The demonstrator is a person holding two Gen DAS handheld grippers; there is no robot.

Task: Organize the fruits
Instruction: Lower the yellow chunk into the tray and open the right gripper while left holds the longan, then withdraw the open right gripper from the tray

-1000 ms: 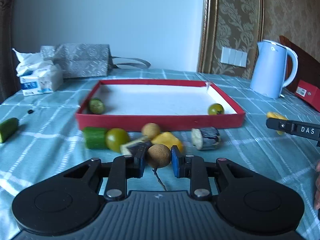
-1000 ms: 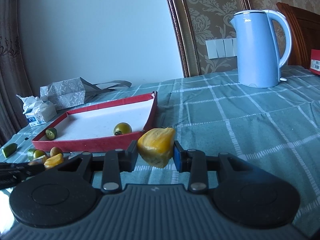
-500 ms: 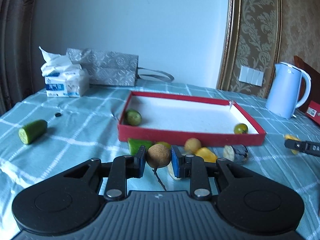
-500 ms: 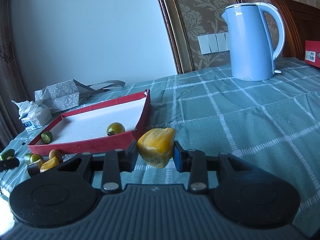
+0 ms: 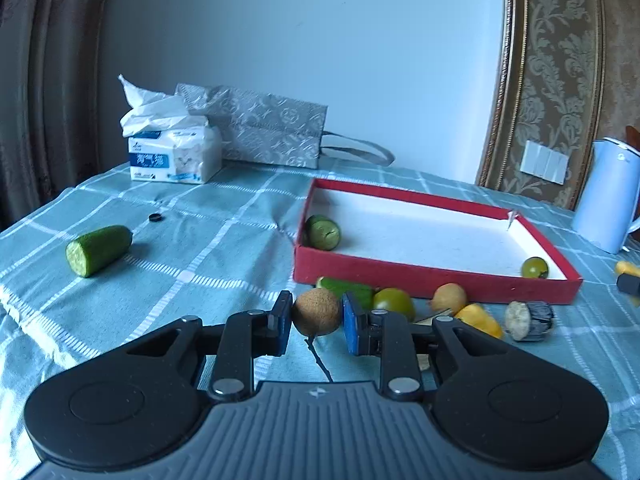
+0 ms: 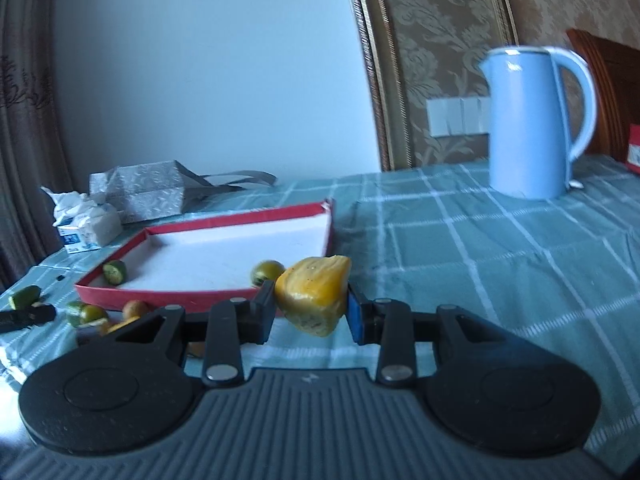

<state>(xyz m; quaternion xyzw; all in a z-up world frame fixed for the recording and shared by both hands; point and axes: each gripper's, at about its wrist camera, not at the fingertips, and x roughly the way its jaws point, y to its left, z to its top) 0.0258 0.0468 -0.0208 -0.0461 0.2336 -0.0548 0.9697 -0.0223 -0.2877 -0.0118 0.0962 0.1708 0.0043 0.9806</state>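
Observation:
My left gripper (image 5: pixel 316 318) is shut on a small round brown fruit (image 5: pixel 317 312) with a thin stem, held above the checked cloth in front of the red tray (image 5: pixel 432 278). My right gripper (image 6: pixel 312 304) is shut on a yellow fruit chunk (image 6: pixel 314 294), held above the cloth near the red tray's (image 6: pixel 176 300) near right corner. Inside the tray lie a green piece (image 5: pixel 323 232) at the near left corner and a green tomato (image 5: pixel 535 267) at the right. Before the tray lie a cucumber piece (image 5: pixel 348 287), a green tomato (image 5: pixel 394 302), a tan round fruit (image 5: pixel 450 298), a yellow piece (image 5: pixel 478 319) and a dark-skinned slice (image 5: pixel 528 319).
A cut cucumber (image 5: pixel 98 250) lies alone at the left near a small black cap (image 5: pixel 155 217). A tissue pack (image 5: pixel 174 156) and a grey gift bag (image 5: pixel 264 132) stand at the back. A blue kettle (image 6: pixel 532 120) stands at the back right, with a red box (image 6: pixel 632 148) beyond it.
The left gripper has swung leftward with the brown fruit, so the tray now sits right of centre. The right gripper has drifted toward the tray, keeping its yellow chunk.

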